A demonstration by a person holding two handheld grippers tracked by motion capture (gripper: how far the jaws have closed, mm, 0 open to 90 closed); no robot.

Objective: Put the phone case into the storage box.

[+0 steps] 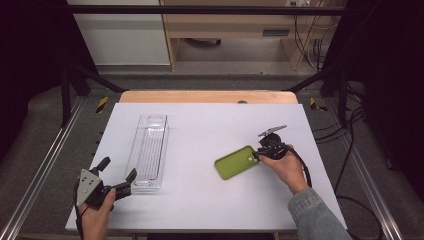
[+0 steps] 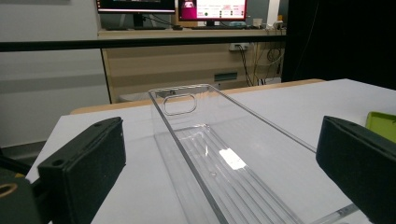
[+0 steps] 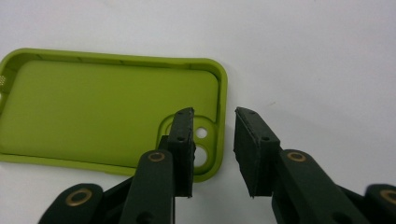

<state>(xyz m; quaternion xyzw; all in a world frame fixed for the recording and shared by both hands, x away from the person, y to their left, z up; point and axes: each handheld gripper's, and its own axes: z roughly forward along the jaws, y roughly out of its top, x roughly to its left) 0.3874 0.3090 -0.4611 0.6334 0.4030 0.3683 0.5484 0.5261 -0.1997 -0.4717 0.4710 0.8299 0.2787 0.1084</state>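
At the near left corner of the white table [image 1: 200,200], the left gripper [image 1: 118,176] rests in the person's hand with its jaws spread wide and nothing between them; it points toward the near end of a clear plastic bin [image 1: 148,150] that stands just beyond its tips. In the left gripper view the bin [image 2: 224,154] runs away lengthwise, a handle slot in its far wall, and it holds nothing. Further right lies a green phone case [image 1: 236,162], hollow side up, flat on the table. The right gripper [image 1: 256,155] sits at the case's right end. In the right gripper view its jaws straddle the camera-hole corner of the case [image 3: 107,112]: one fingertip [image 3: 183,135] is inside the hollow and the other just outside the rim, with a gap left on both sides, so they are not pinching it.
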